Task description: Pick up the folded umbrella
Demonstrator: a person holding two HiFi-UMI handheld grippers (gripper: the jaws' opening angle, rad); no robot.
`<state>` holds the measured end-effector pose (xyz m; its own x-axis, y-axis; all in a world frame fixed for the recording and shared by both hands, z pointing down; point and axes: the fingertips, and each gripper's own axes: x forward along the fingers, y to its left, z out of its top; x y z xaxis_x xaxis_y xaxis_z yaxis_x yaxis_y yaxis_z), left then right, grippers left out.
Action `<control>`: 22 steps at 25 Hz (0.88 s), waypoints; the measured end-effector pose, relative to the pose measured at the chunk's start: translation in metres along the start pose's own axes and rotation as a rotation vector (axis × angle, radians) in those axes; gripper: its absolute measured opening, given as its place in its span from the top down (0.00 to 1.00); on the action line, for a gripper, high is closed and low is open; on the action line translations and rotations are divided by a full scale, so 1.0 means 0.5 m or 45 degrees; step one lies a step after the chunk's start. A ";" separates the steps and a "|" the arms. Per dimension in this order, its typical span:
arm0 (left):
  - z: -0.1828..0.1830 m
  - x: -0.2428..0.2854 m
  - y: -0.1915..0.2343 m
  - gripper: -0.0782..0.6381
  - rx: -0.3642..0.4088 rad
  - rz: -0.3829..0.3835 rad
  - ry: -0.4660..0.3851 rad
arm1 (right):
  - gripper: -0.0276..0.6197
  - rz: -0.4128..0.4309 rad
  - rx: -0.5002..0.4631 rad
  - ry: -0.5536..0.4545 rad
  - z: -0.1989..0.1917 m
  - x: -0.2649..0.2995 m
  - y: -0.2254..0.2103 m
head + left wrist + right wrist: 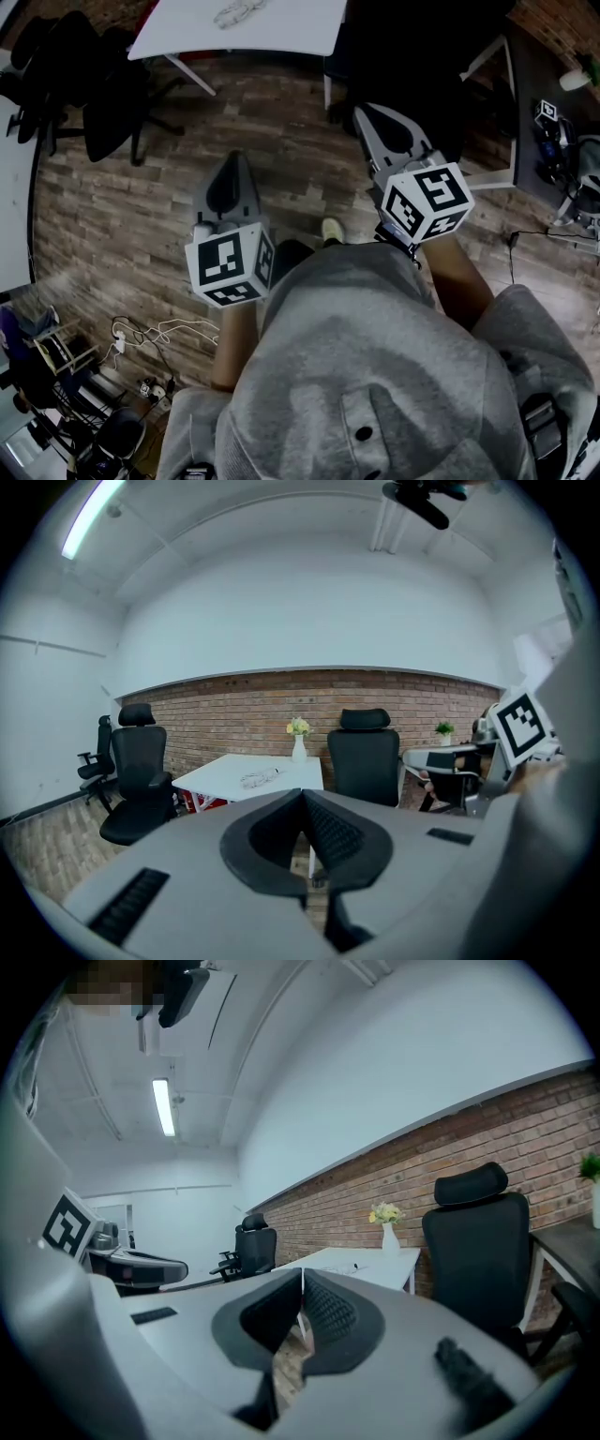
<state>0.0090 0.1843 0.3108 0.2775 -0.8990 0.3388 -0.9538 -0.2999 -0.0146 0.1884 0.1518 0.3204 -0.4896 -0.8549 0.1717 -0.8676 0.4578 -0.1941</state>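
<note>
A pale patterned bundle [239, 11] lies on the white table [291, 37] ahead; too small to tell if it is the folded umbrella. The left gripper view shows the bundle [260, 778] on that table [220, 778], and the right gripper view shows only a small speck [356, 1267] there. My left gripper [234, 161] is held over the wooden floor, well short of the table, its jaws together [303, 795] and empty. My right gripper [368, 111] is beside it, slightly further forward, shut [302, 1277] with nothing in it.
Black office chairs stand at the left [112, 103] and behind the table [366, 757]. A vase of flowers [298, 746] sits at the table's far edge. A dark desk [553, 122] with gear is at the right. Cables [141, 336] lie on the floor at the near left.
</note>
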 end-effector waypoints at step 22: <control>0.005 0.059 0.039 0.87 -0.022 -0.006 -0.015 | 0.92 0.020 -0.020 0.019 -0.009 0.074 -0.004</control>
<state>-0.0009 0.1511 0.3180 0.2829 -0.9015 0.3274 -0.9545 -0.2983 0.0033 0.1717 0.1202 0.3315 -0.5044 -0.8439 0.1830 -0.8609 0.4752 -0.1818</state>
